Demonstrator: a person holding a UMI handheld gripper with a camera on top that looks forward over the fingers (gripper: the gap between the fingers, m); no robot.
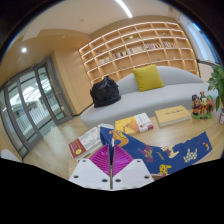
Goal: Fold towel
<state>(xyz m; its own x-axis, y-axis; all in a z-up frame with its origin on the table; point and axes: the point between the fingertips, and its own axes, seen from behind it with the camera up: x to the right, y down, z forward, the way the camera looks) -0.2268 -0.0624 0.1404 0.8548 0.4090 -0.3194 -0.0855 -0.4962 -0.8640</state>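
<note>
Pinched between the pads of the hand-held gripper (110, 163), a blue patterned towel (160, 152) trails off toward three o'clock. Books (85, 142) lie at eleven o'clock, a sofa (165, 95) beyond at twelve.

No legible text anywhere: printed shapes on the blue towel (160, 153) too small to make out as letters, covers of the books (86, 142) and the yellow book (173, 114) on the floor unreadable, spines on the wall shelves (135, 50) too small to read
</note>
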